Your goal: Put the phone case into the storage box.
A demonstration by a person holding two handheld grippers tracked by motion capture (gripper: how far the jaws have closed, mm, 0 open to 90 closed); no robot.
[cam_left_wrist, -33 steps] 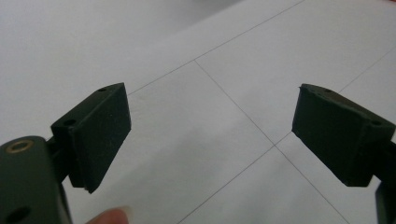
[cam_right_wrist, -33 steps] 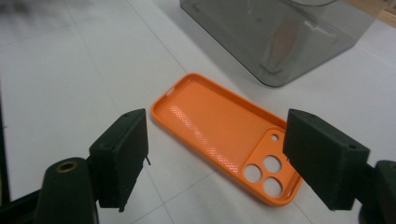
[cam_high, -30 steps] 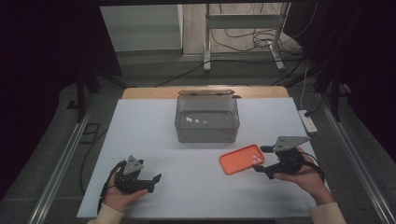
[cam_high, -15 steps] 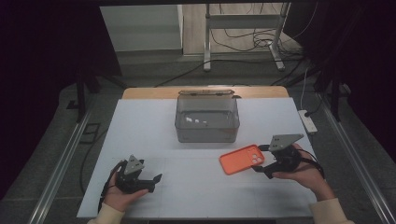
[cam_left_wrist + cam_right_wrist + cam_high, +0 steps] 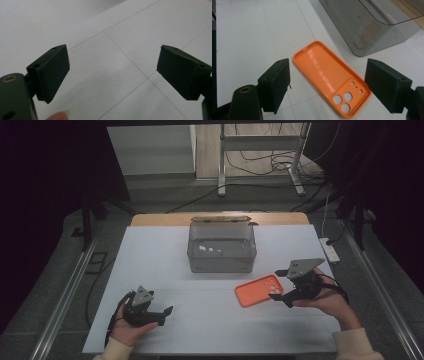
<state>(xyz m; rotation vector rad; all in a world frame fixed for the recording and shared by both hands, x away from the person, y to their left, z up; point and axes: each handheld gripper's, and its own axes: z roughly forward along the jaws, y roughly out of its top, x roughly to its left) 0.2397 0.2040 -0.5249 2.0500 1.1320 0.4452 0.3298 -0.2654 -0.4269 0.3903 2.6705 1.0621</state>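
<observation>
The right gripper has its two black jaws spread wide, and they have just been opening a little further; the flat orange silicone phone case lies on the table between them, near the jaw tips, with neither pad pressing on it. In the right gripper view the case rests with its hollow inner side up, its long axis running from upper left to lower right and its camera cut-outs at the lower right end, closest to the gripper. In the high view the right gripper points toward the table's middle, held low over the surface by the right hand, whose forearm enters from the lower right in a pale sleeve; the case lies flat right of centre, its long axis sloping slightly up toward the right, the camera end meeting the jaw tips.

The left gripper likewise has its jaws wide apart, with nothing between them but bare white table. In the high view the left gripper lies low near the table's front left, pointing right, cupped by the left hand.

Beyond the case, just behind it, a clear grey plastic box with its lid hinged back stands at the table's centre rear.
</observation>
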